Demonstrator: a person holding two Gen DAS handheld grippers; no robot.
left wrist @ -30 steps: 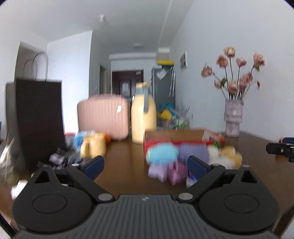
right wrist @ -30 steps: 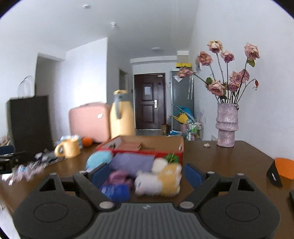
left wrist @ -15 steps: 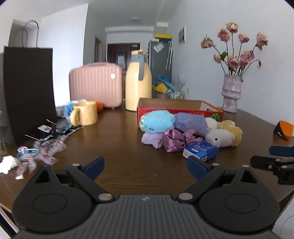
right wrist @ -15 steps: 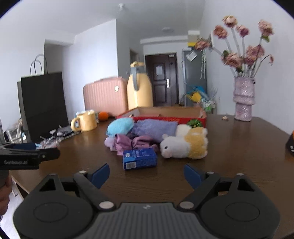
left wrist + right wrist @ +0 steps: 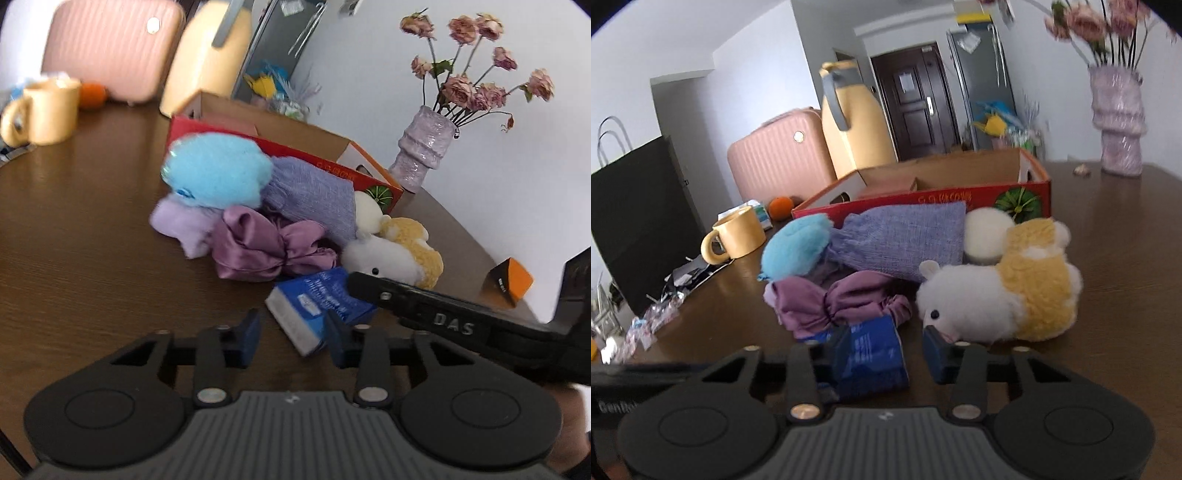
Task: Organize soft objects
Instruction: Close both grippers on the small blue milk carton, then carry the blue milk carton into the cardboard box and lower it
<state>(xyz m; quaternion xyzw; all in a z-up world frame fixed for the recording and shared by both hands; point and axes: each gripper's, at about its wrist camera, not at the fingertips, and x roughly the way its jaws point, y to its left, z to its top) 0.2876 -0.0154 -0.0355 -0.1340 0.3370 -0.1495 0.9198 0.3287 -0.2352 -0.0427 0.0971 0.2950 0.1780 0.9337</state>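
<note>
Left claw: low over the dark wooden desk; its jaws have just been closing and now stand narrowly apart. The near corner of the blue packet lies by its right finger; whether the pad touches it cannot be told. No grip shows.

Right claw: also low over the desk; its jaws have just been closing. The blue packet sits between the fingers, against the left one, with a gap to the right one. It is not clamped.

Soft pile: near the middle of the desk, heaped against the front wall of the red cardboard box.

Blue fluffy toy: on top of the pile's left end, resting on a pale lilac plush.

Lavender cloth pouch: leaning on the box front, between the blue toy and a white ball.

Purple satin bow: at the front of the pile, just behind the blue packet.

White and yellow plush animal: at the pile's right end, its nose just beside the right claw's right finger.

Far left of the desk: a yellow mug, an orange, a pink case, a yellow jug and a black paper bag.

Far right edge: a lilac vase of dried roses; nearer, an orange and black wedge.
</note>
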